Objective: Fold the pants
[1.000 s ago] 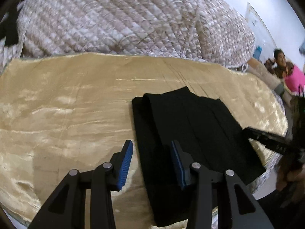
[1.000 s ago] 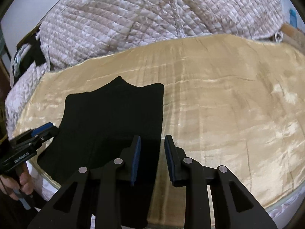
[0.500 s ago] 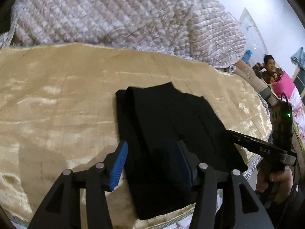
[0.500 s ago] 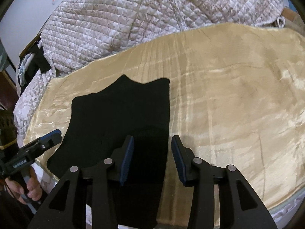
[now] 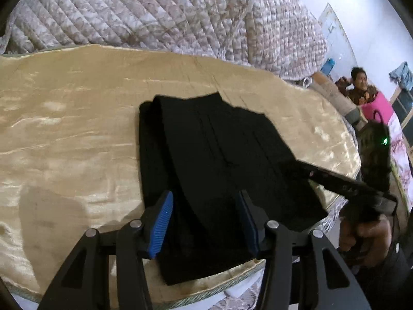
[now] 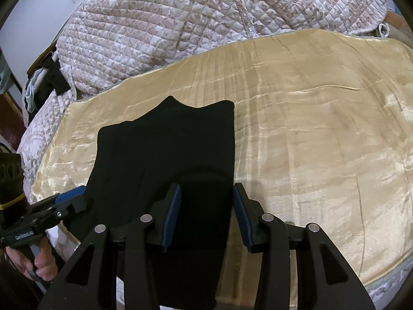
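Black pants (image 5: pixel 211 160) lie folded flat on a gold blanket (image 5: pixel 64 134), near the bed's front edge; they also show in the right wrist view (image 6: pixel 165 155). My left gripper (image 5: pixel 205 222) is open and empty, just above the near left part of the pants. My right gripper (image 6: pixel 207 215) is open and empty, over the near right edge of the pants. The right gripper shows in the left wrist view (image 5: pixel 335 180), and the left gripper shows in the right wrist view (image 6: pixel 64 204).
A quilted patterned duvet (image 5: pixel 155 15) is heaped behind the blanket. A person (image 5: pixel 360 85) sits at the far right beside something pink. Dark clothes (image 6: pixel 49 82) lie at the bed's left end. The gold blanket (image 6: pixel 322 142) stretches wide to the right.
Both grippers have opened wider and moved in over the near end of the pants. The pants lie as before.
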Available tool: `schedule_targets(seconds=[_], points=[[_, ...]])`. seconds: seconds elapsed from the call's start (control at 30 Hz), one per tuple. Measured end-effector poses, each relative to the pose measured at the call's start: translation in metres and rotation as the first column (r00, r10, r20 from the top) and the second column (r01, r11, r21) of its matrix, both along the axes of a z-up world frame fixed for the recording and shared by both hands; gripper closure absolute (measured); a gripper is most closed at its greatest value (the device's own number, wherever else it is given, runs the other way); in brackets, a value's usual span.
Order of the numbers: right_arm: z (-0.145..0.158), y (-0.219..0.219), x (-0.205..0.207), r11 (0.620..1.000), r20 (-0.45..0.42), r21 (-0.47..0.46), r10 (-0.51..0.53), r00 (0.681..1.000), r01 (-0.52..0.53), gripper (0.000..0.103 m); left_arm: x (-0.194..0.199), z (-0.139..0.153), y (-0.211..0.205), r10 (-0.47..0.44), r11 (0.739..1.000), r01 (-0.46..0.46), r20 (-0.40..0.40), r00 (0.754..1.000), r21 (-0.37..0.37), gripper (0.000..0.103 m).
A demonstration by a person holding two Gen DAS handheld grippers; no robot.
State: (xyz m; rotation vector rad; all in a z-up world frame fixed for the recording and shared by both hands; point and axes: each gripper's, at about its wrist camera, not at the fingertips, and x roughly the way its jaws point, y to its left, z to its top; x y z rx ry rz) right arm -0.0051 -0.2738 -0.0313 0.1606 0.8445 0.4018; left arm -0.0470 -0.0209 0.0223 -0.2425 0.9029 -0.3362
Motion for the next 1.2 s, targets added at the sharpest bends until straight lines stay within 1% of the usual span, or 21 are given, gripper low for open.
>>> schedule_targets(seconds=[0.03, 0.1, 0.13, 0.17, 0.27, 0.43, 0.57, 0.67, 0.83, 1.03, 1.1, 1.2], points=[[-0.001, 0.0, 0.0, 1.0, -0.004, 0.004, -0.002, 1.0, 0.002, 0.061, 0.0, 0.0, -0.002, 0.005, 1.0, -0.005, 0.003, 1.0, 0.009, 0.051], [-0.002, 0.0, 0.001, 1.0, -0.008, 0.005, -0.006, 1.0, 0.006, 0.061, 0.0, 0.001, -0.003, 0.024, 0.999, -0.025, 0.007, 1.0, 0.039, 0.06], [-0.002, 0.0, 0.001, 1.0, -0.008, 0.004, -0.007, 1.0, 0.007, 0.061, 0.0, 0.002, -0.002, 0.042, 0.998, -0.043, 0.011, 0.999, 0.054, 0.071], [-0.002, 0.0, 0.001, 1.0, -0.008, 0.001, -0.009, 1.0, 0.009, 0.061, 0.0, 0.001, 0.001, 0.048, 0.997, -0.049, 0.014, 0.999, 0.057, 0.078], [-0.001, 0.0, 0.002, 1.0, -0.008, 0.003, -0.009, 1.0, 0.009, 0.061, -0.001, 0.004, 0.007, 0.066, 0.996, -0.068, 0.031, 0.997, 0.054, 0.093], [0.0, -0.001, 0.002, 1.0, 0.002, 0.002, -0.01, 1.0, 0.01, 0.061, -0.004, 0.012, 0.007, 0.061, 0.995, -0.066, 0.069, 0.996, 0.071, 0.094], [0.003, -0.005, 0.002, 1.0, 0.018, 0.008, -0.026, 0.999, 0.026, 0.061, -0.001, 0.008, 0.008, 0.063, 0.995, -0.068, 0.061, 0.996, 0.078, 0.094], [0.002, -0.007, 0.004, 0.999, 0.004, 0.013, -0.036, 0.999, 0.036, 0.061, 0.0, 0.003, 0.008, 0.061, 0.994, -0.066, 0.055, 0.997, 0.089, 0.094], [0.0, -0.003, 0.007, 1.0, -0.009, 0.015, -0.019, 1.0, 0.02, 0.061, -0.001, 0.005, 0.007, 0.057, 0.994, -0.062, 0.058, 0.997, 0.086, 0.093], [-0.003, -0.003, 0.008, 1.0, 0.004, 0.008, -0.015, 1.0, 0.015, 0.061, 0.002, 0.006, 0.011, 0.065, 0.994, -0.071, 0.064, 0.996, 0.088, 0.09], [-0.003, -0.005, 0.009, 1.0, -0.003, 0.024, -0.019, 1.0, 0.019, 0.061, 0.003, 0.005, 0.014, 0.075, 0.994, -0.08, 0.057, 0.996, 0.081, 0.088], [0.004, -0.003, 0.006, 0.999, -0.003, 0.018, -0.038, 0.999, 0.038, 0.061, 0.004, 0.006, 0.017, 0.079, 0.994, -0.082, 0.054, 0.995, 0.065, 0.08]])
